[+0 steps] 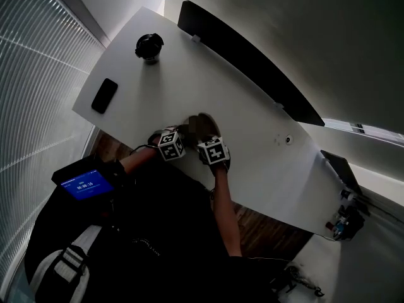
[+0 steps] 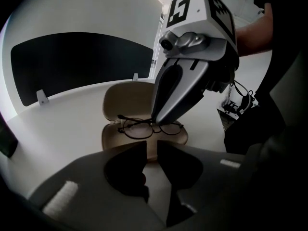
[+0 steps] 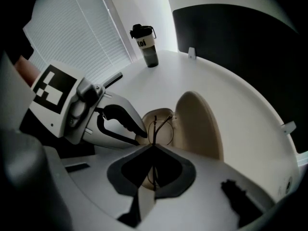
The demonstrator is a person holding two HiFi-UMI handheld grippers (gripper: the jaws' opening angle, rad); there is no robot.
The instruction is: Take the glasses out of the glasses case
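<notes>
Looking along my right gripper [image 3: 154, 147], I see its 2 jaws brought fully together on the thin dark frame of the glasses [image 2: 137, 128], pinching them at the bridge between the 2 lenses. The glasses lie across the lower shell [image 2: 144, 139] of the beige glasses case [image 1: 203, 126], which sits open on the white table [image 1: 252, 137]; they are not yet clear of the case, and I cannot tell whether they rest on the shell or hang just above it. The lid [image 2: 126, 96] of the case stands upright behind the glasses. My left gripper [image 2: 151, 147] is at the near rim of the case, opposite the lid, with its jaws drawn in to a narrow slit. The beige rim shows between them, so I read it as clamped on the case. The right gripper reaches into the case steeply from above, close beside the left one. A dark bottle [image 3: 149, 44] stands well apart from the case, a black phone [image 1: 104, 95] lies well apart from it near the table edge, and a long black panel [image 1: 252, 59] runs behind the case's lid.
</notes>
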